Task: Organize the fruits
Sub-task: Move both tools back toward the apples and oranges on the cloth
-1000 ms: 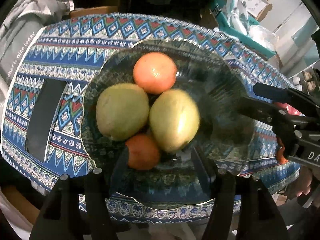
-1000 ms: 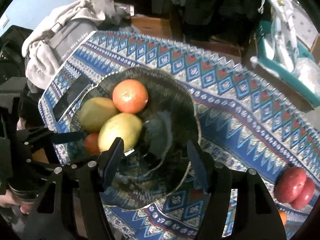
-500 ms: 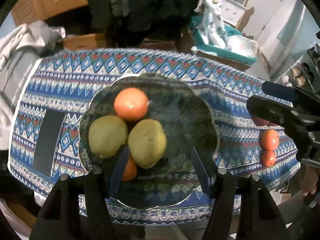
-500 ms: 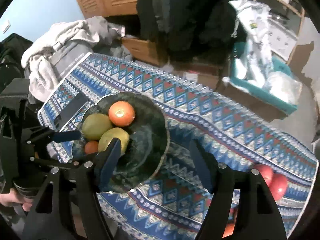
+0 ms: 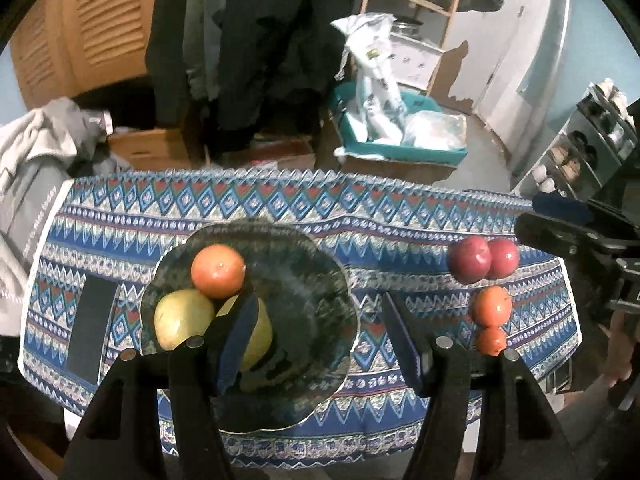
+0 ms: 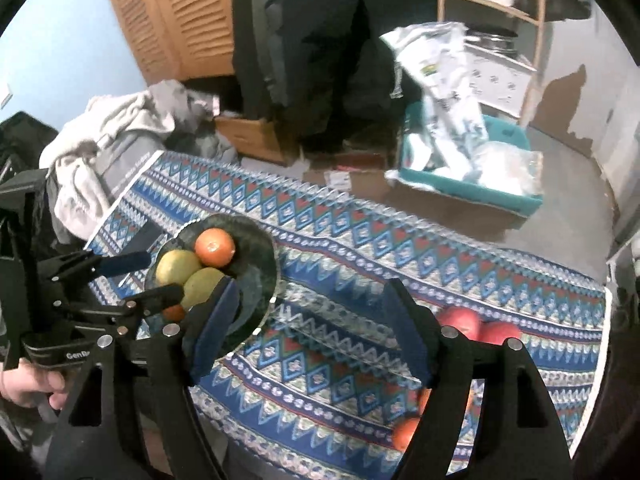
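Cluttered back room, dim indoor light.
Louvred wooden doors point(image 5: 84, 28) at left against pale blue wall point(image 6: 60, 40). Dark coats point(image 5: 248, 40) hanging centre. Wooden shelf frame point(image 5: 416, 12) at right; white wall point(image 5: 516, 40) with peeling patches. Teal bin point(image 5: 404, 148) with plastic bags on grey floor point(image 6: 568, 188). Cardboard boxes point(image 5: 148, 146) nearby. Grey clothes pile point(image 6: 112, 148) at left. Patterned blue tablecloth point(image 5: 280, 208) across foreground.

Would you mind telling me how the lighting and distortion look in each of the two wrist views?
Left wrist view: dim, warm light; fisheye bends the tablecloth edge; glossy plate shows faint sheen. Right wrist view: similar dimness, strong curving at the borders, red apples softly blurred.
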Demonstrator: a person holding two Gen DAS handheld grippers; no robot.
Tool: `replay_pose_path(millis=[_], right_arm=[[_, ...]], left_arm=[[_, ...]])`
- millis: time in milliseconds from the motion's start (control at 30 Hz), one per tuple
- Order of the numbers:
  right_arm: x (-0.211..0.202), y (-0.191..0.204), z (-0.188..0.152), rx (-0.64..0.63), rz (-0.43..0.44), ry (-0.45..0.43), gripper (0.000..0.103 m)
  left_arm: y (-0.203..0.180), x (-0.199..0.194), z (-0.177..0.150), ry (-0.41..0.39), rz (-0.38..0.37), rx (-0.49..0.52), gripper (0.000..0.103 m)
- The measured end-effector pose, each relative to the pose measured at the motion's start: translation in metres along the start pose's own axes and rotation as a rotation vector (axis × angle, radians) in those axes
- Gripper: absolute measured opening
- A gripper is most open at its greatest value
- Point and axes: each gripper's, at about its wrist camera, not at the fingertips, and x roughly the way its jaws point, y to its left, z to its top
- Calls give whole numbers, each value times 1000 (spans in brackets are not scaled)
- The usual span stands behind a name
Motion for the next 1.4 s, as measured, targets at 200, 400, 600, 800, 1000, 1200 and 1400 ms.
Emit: replay_pose_path(millis=[200, 400, 600, 800, 1000, 1200, 1400], right_arm=[[-26, -24, -6, 15, -26, -33, 77], [-46, -46, -16, 38, -60, -65, 78], [-58, -64, -29, 49, -93, -75, 78], [-61, -86, -44, 88, -103, -65, 79], [-62, -102, -60, 111, -121, -47, 79], [-53, -113, -73, 131, -134, -11, 79], [-36, -127, -86, 162, -142, 37, 79]], left_arm=[[-26, -7, 6, -36, 1, 61, 66], [-51, -9, 12, -40, -25, 92, 66], [-76, -13, 16, -48, -53, 124, 66], [-99, -9, 18, -49, -69, 162, 66], [-115, 1, 16, -27, -77, 193, 66], [-128, 12, 15, -5, -91, 218, 66], [-141, 30, 8, 24, -98, 251, 69]])
